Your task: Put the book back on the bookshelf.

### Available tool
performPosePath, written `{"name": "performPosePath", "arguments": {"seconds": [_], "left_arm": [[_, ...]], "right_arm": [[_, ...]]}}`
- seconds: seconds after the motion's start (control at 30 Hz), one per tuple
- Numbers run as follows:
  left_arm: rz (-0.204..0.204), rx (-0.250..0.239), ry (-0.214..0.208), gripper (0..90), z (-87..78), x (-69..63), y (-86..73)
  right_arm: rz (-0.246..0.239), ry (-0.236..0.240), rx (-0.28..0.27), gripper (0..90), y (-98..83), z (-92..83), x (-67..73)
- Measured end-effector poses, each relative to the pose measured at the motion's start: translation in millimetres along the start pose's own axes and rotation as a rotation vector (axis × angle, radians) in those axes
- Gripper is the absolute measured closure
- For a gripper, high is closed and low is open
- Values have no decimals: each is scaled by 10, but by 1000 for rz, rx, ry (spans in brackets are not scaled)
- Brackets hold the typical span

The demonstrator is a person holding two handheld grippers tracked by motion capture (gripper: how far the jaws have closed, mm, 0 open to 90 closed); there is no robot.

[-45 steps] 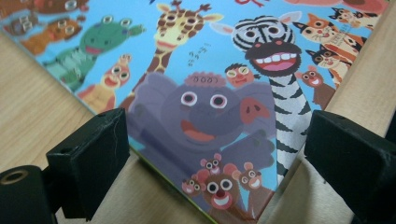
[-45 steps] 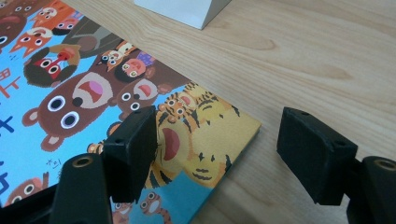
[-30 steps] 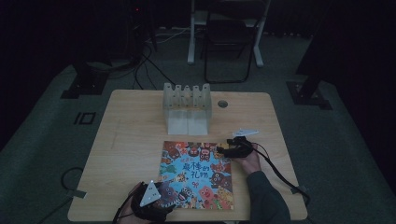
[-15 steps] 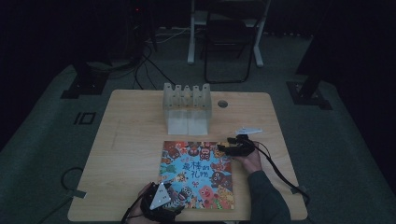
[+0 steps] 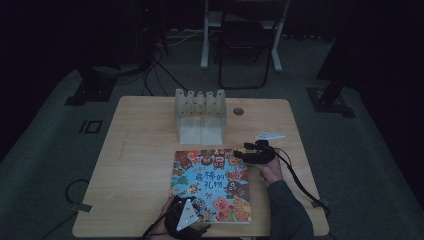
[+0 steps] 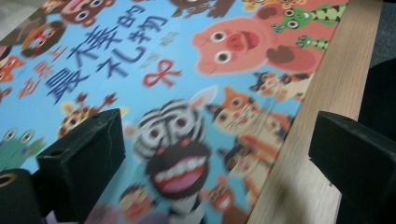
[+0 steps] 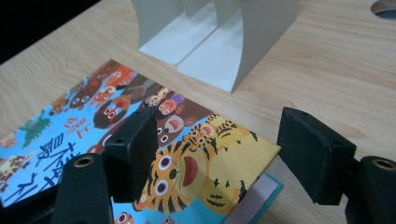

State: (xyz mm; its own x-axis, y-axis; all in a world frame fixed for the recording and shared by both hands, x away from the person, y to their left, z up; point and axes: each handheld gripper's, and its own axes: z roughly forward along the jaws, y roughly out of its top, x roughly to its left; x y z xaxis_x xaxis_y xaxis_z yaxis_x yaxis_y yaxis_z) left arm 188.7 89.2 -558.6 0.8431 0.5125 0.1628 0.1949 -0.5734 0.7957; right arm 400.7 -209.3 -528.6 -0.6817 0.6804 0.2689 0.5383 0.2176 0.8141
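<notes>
Black, blocky jaws of the right gripper (image 7: 217,156) stand wide apart, straddling the raised far-right corner of the picture book (image 5: 212,185); that corner of the cover is lifted clear of the page beneath, though neither jaw visibly presses it. The left gripper (image 6: 219,163) also has its jaws spread wide, hovering over the book's near edge with one jaw above the glossy cover and the other above bare wood.

Judged step: opening the cover. To do it well, the right jaws would close on the thin card corner alone, not on the pages below, while the left gripper steadies the book near the table's front edge.

The book lies flat toward the front-right of the table (image 5: 135,150), its cover smooth and crowded with cartoon animals. A pale, slotted rack (image 5: 200,114) stands just behind it. The tabletop is light wood-grain laminate with rounded corners.
</notes>
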Motion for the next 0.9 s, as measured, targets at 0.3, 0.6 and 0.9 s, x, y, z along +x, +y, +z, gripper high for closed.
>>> {"name": "performPosePath", "arguments": {"seconds": [0.3,0.6,0.9], "left_arm": [[22,-28,66,31,226,-94,122],[32,-63,90,57,168,-95,159],[38,-112,107,80,50,-102,176]], "right_arm": [[-2,18,-32,290,100,-72,48],[-13,17,-39,291,119,-92,69],[-29,-48,-9,293,186,-137,211]]}}
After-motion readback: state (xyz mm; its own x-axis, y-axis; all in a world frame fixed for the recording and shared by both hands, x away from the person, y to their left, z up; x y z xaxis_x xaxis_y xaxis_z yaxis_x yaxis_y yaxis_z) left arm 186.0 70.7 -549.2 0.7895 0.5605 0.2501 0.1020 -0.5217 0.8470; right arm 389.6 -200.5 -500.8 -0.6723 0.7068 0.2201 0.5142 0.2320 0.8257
